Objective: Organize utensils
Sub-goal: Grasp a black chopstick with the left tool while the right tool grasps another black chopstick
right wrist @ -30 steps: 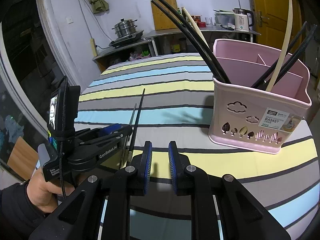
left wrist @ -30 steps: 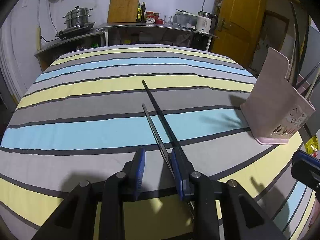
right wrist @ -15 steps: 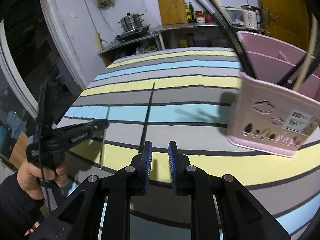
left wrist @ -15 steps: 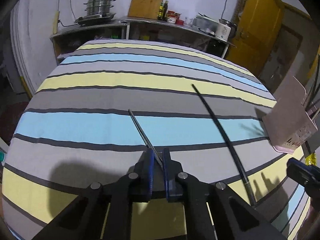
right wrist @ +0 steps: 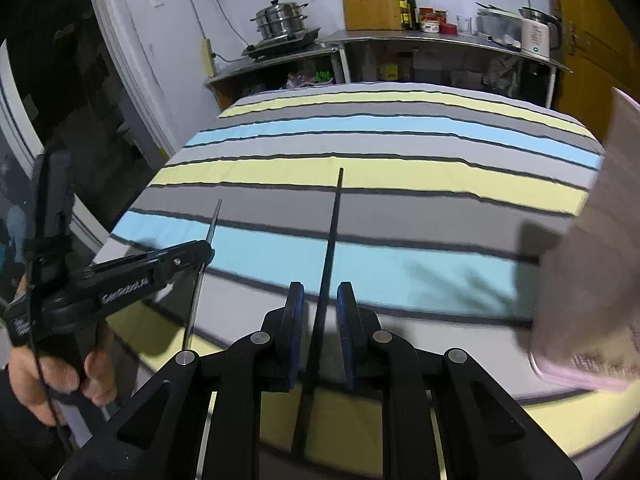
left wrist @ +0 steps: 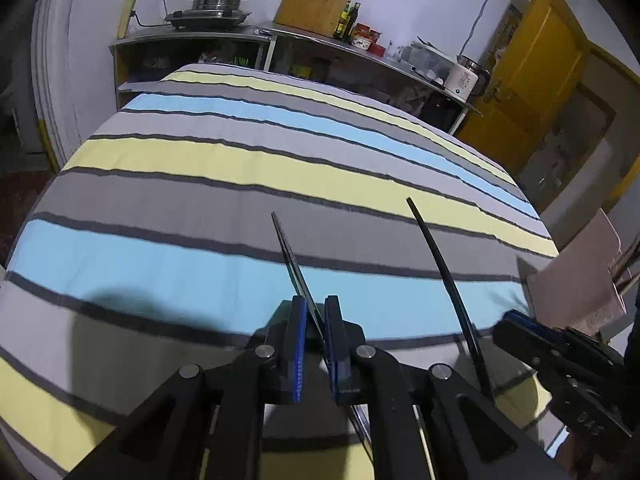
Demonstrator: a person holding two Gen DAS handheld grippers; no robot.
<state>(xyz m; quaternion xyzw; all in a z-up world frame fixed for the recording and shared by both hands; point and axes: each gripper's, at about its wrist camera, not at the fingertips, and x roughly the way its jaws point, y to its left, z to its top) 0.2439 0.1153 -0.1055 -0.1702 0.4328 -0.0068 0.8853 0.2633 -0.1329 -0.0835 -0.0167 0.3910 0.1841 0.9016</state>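
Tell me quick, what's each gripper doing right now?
Left gripper: shut on the thin chopstick.
Right gripper: open, black chopstick between its jaws.

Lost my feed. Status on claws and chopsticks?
Left claw shut on grey chopstick. Right claw open, straddling black chopstick. Pink holder right; path clear.

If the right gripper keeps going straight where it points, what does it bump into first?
Probably the black chopstick lying between its open fingers, then the striped tablecloth beneath. Depth is hard to judge.
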